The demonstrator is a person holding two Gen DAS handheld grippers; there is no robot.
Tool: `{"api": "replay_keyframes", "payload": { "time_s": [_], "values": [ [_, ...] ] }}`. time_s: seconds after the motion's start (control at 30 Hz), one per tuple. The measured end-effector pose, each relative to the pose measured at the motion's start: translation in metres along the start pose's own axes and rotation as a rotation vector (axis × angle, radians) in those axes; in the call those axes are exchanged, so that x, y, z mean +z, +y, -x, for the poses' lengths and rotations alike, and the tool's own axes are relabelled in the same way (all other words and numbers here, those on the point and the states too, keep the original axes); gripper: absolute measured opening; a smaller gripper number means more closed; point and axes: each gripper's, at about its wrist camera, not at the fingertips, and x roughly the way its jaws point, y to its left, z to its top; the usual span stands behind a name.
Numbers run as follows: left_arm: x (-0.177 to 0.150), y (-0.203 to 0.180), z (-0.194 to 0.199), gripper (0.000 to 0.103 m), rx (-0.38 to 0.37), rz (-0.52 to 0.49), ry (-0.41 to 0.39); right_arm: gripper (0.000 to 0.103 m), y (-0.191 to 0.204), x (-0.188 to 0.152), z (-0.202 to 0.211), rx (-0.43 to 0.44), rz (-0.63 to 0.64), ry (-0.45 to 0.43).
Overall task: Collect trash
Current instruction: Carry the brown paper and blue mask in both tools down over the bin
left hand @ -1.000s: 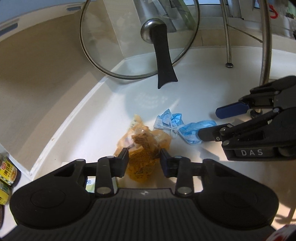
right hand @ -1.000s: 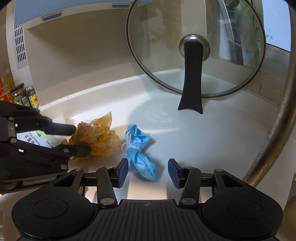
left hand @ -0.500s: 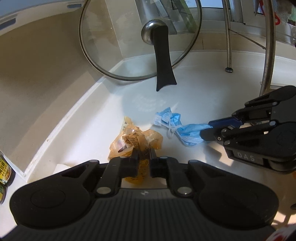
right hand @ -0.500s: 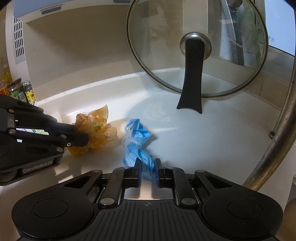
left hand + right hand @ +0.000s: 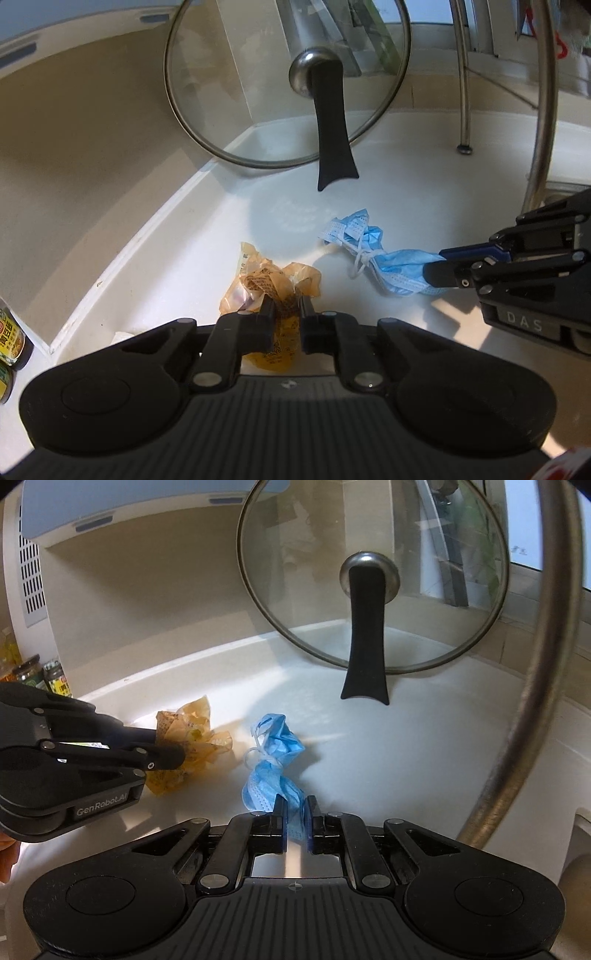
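A crumpled orange plastic wrapper (image 5: 275, 291) (image 5: 192, 746) lies on the white counter (image 5: 406, 192), and my left gripper (image 5: 284, 314) (image 5: 173, 755) is shut on its near end. To its right a twisted blue face mask (image 5: 369, 243) (image 5: 275, 760) stretches across the counter. My right gripper (image 5: 294, 808) (image 5: 430, 273) is shut on the mask's near end, its blue pads pinching the fabric. Both pieces of trash still rest on or just above the surface.
A glass pot lid (image 5: 288, 81) (image 5: 373, 572) with a black handle leans against the back wall. A curved metal pipe (image 5: 535, 664) (image 5: 543, 110) rises at the right. Jars (image 5: 40, 675) (image 5: 9, 343) stand at the far left.
Both grippers went from open around the trash to shut: the left closed on the orange wrapper, the right on the blue mask. Neither hand shifted much.
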Motion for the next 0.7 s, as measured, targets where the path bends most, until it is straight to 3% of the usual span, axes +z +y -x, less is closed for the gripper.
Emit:
{"api": "replay_keyframes", "payload": {
  "time_s": [0.43,0.7],
  "values": [
    [-0.011,-0.007,0.073,0.01,-0.112,0.124,-0.074,0.009,0.008,-0.021,0.061,-0.038,-0.096,-0.003],
    [-0.053,-0.004,0.135,0.01,-0.143,0.213,-0.067,0.009,0.034,-0.047,0.117,-0.041,-0.172,0.011]
  ]
}}
